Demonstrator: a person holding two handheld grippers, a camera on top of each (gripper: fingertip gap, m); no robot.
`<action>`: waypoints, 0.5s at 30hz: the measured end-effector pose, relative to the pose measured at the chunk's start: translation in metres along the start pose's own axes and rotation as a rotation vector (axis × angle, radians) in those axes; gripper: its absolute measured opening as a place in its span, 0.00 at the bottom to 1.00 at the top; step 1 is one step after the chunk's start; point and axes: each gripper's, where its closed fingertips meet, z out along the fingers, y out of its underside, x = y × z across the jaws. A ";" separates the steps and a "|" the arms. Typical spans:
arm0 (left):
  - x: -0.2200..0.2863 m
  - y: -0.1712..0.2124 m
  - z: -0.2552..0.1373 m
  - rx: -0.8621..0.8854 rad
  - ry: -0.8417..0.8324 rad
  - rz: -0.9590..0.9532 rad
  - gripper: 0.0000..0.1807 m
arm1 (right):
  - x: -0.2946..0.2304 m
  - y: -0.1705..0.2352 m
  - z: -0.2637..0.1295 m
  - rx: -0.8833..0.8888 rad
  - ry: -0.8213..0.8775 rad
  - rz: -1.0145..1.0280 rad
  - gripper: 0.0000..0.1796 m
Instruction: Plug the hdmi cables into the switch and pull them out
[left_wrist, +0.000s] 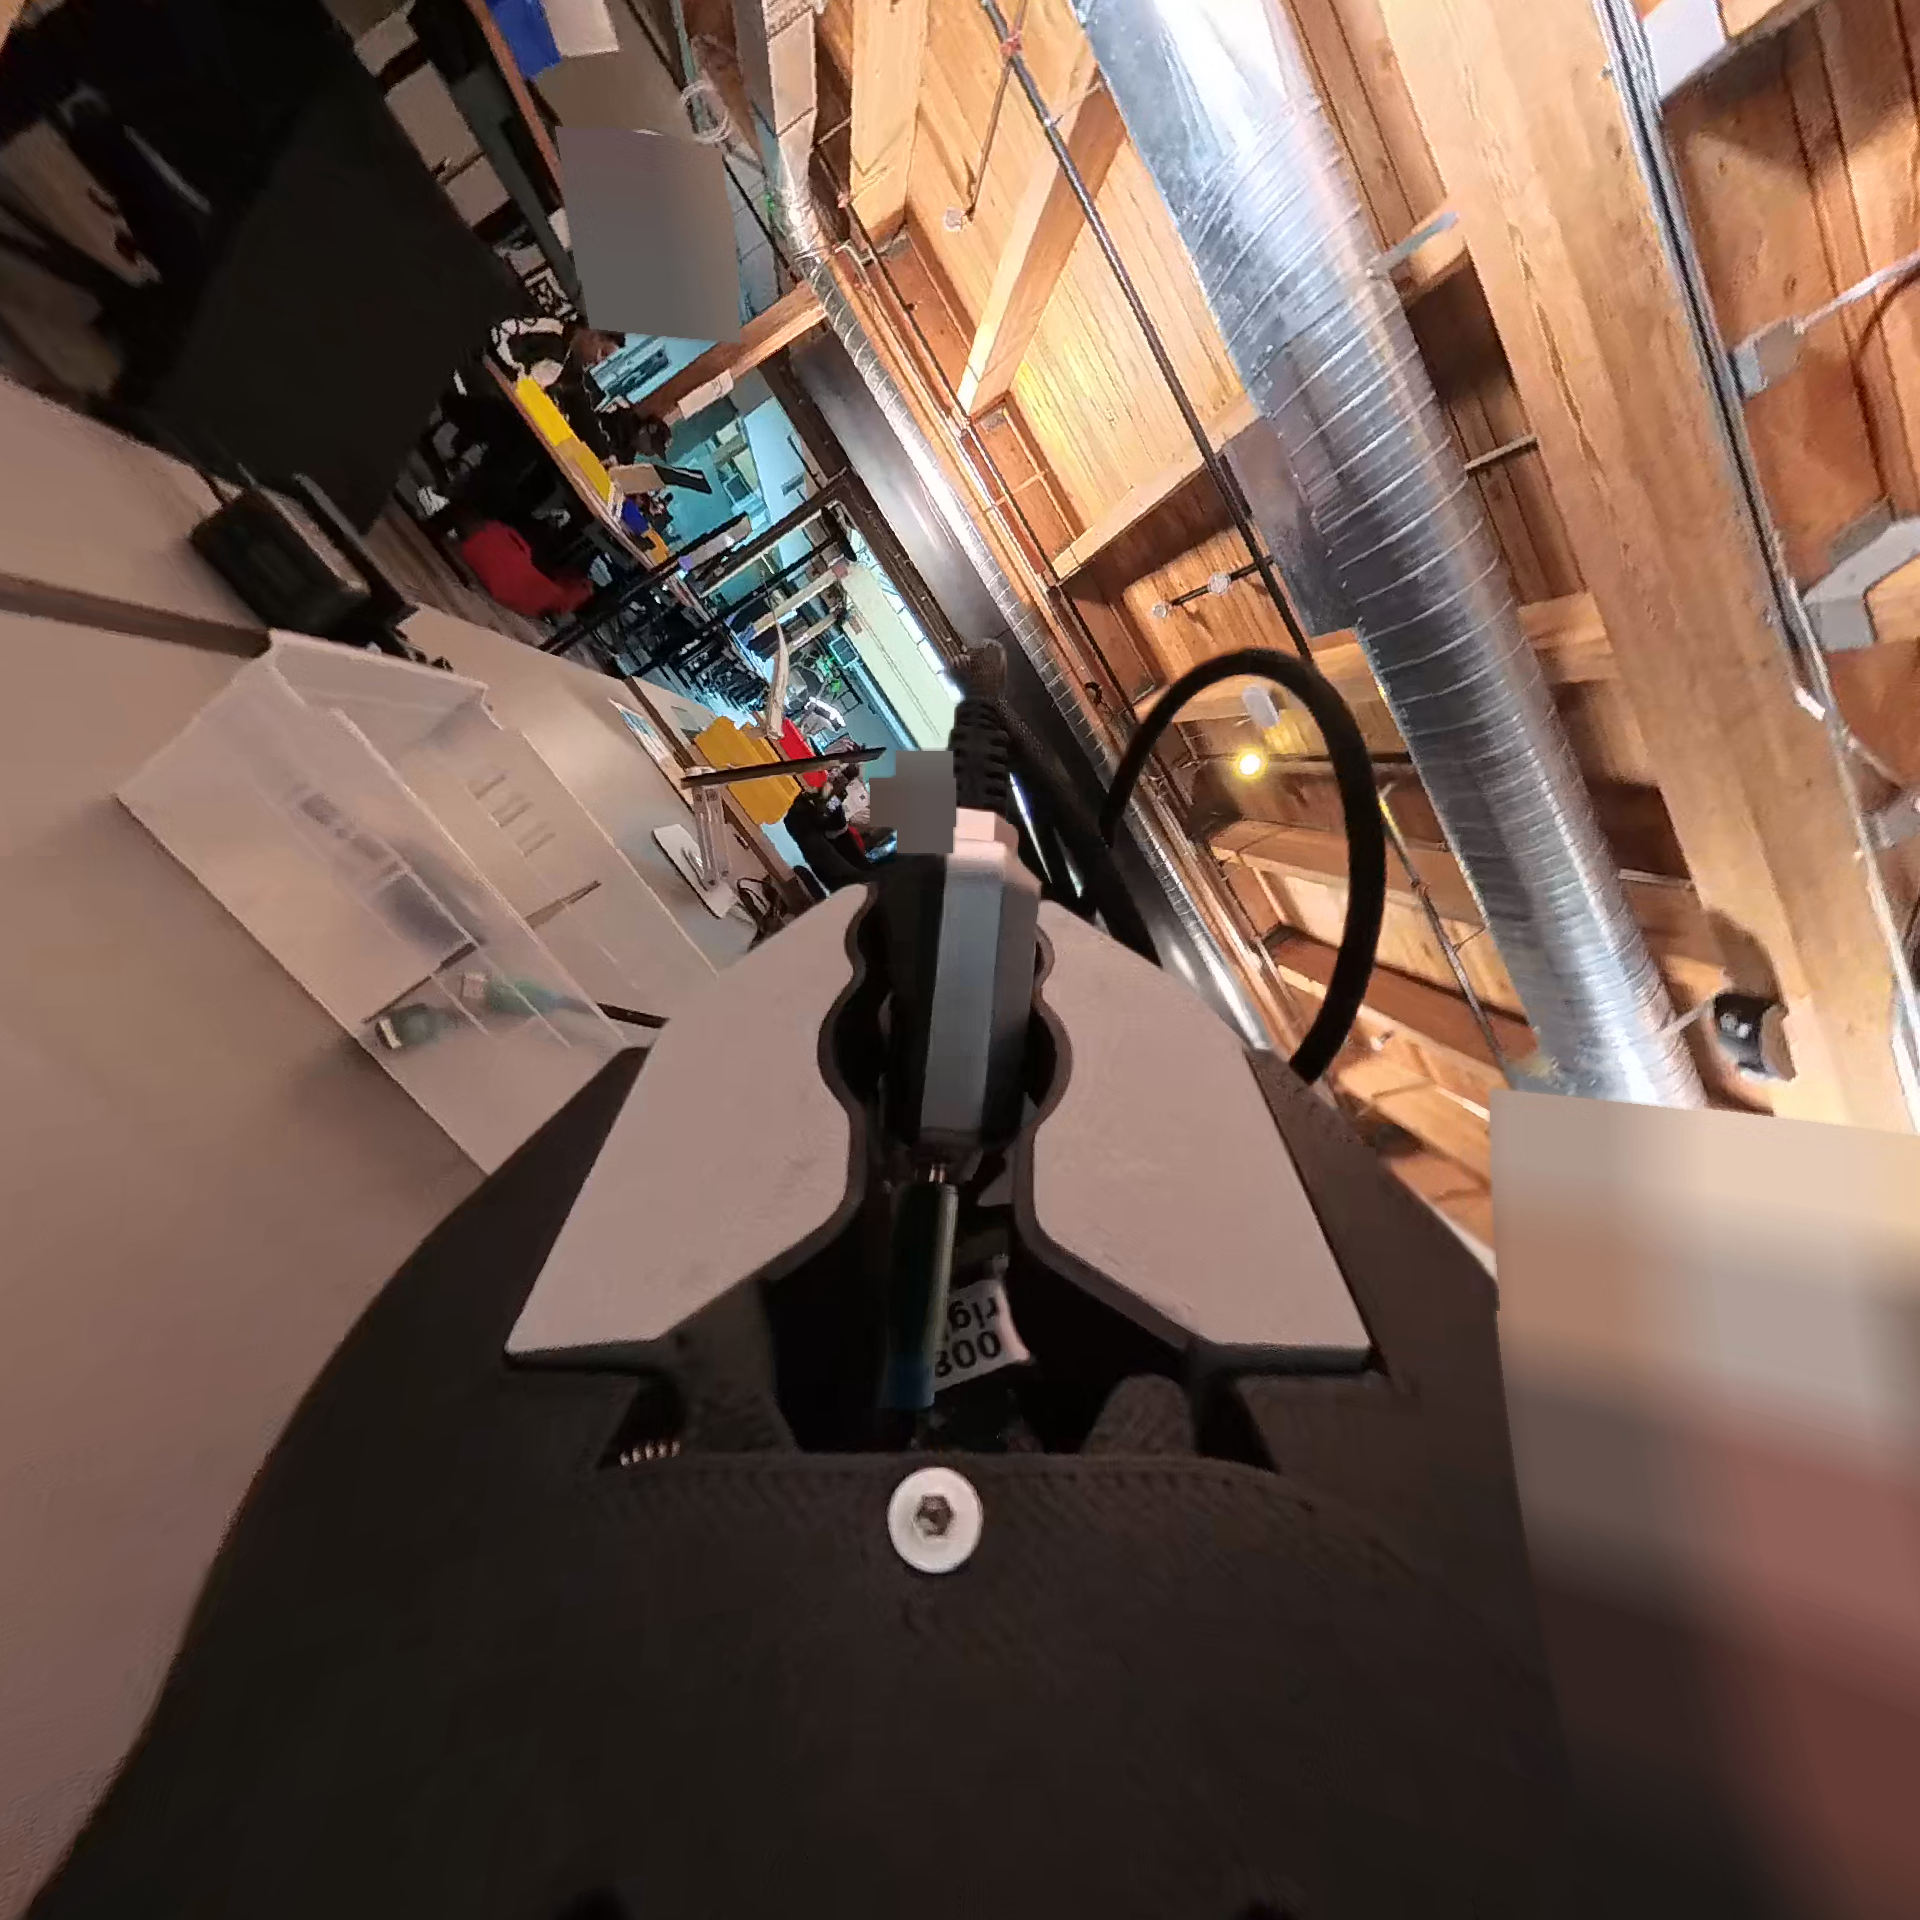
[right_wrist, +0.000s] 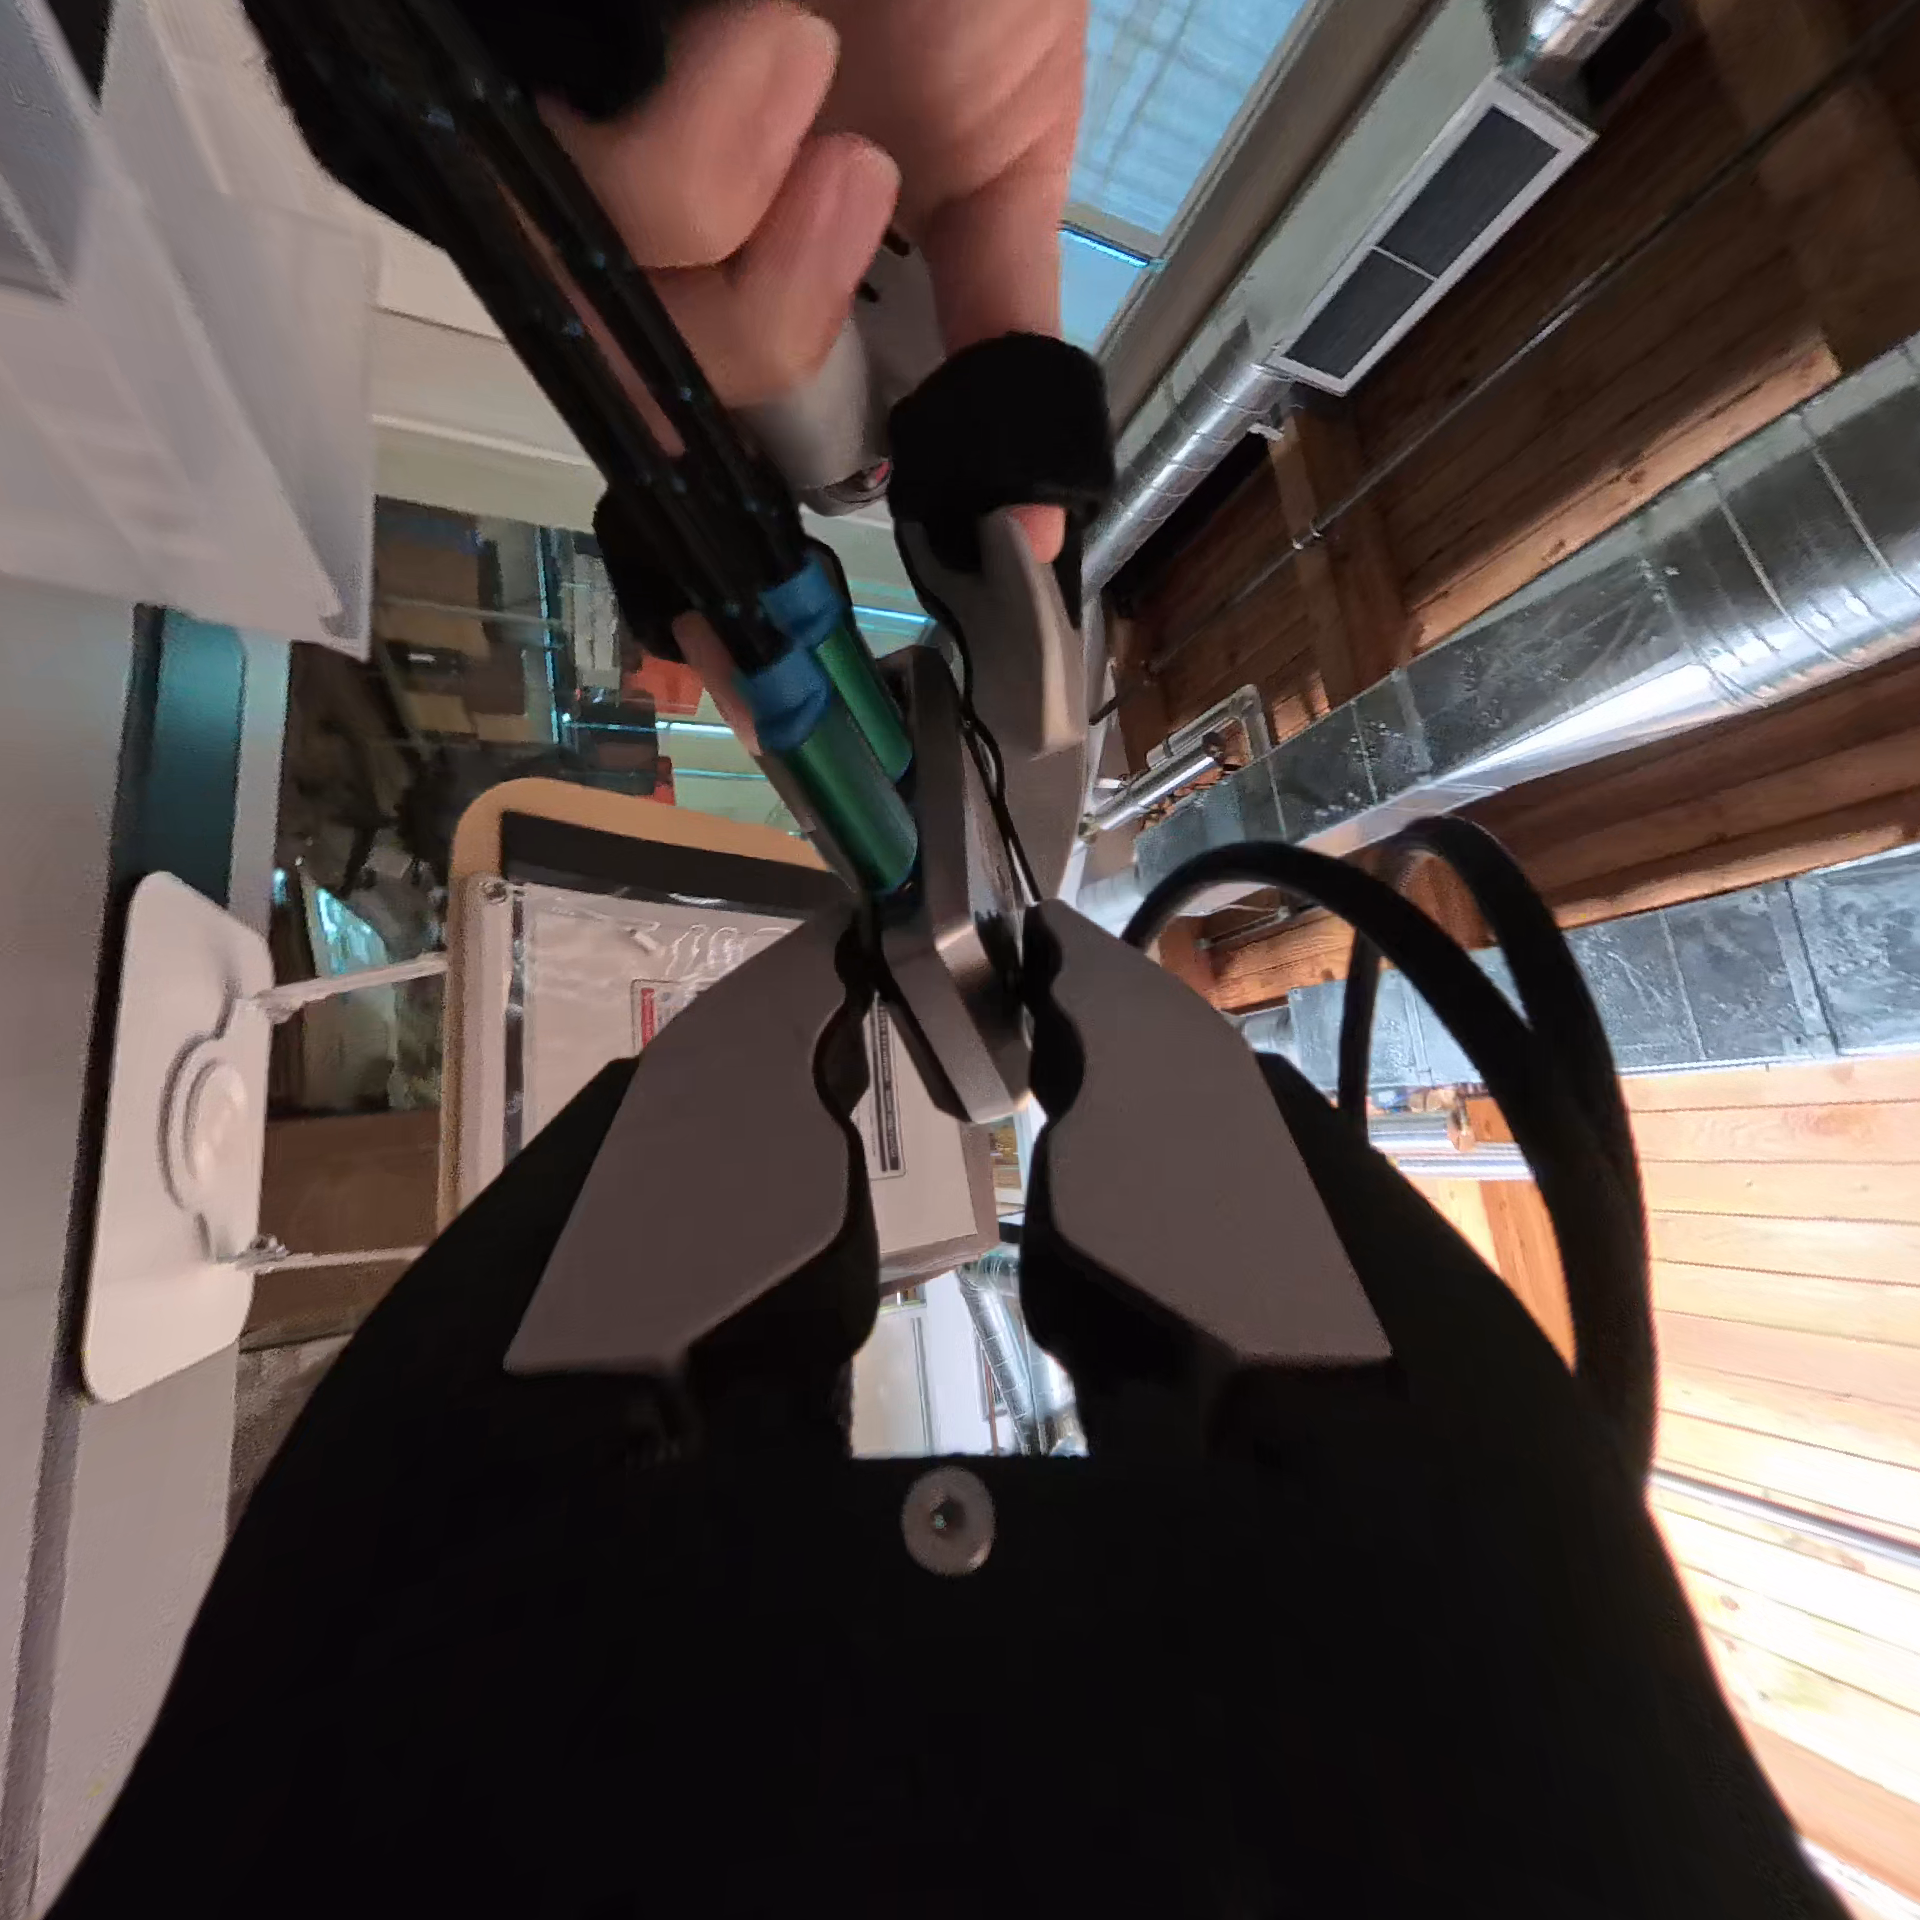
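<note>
- Left claw (left_wrist: 951, 997): clenched on the switch (left_wrist: 971, 997), a flat grey slab held edge-on between the fingers, raised well above the counter (left_wrist: 156, 1091).
- Right claw (right_wrist: 940, 997): clenched on the rounded end of the same grey switch (right_wrist: 961, 1029); a bare hand (right_wrist: 831, 177) works the other tool just beyond.
- Long axis of the switch runs away from the left camera; green-barrelled hdmi cables (right_wrist: 847, 774) enter one end, their barrels in line with it.
- A black lead (left_wrist: 1340, 831) loops off the far end and curls back down.
- Judgement: the switch is light, rigid and smooth, likely to slip or twist. Grip its flat faces; take each cable by the stiff green barrel, never the limp cord.
- Farther off: a clear plastic bin (left_wrist: 343, 831) on the counter.
</note>
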 end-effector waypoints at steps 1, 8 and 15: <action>-0.003 0.000 0.000 0.003 -0.005 -0.014 0.12 | -0.003 0.000 0.000 -0.002 -0.008 -0.002 0.15; 0.016 0.004 0.001 -0.175 0.040 0.229 0.23 | 0.011 0.008 -0.013 0.044 -0.017 0.166 0.12; 0.034 -0.023 -0.035 -0.125 -0.099 1.102 0.28 | 0.039 0.025 -0.029 0.152 -0.097 0.542 0.12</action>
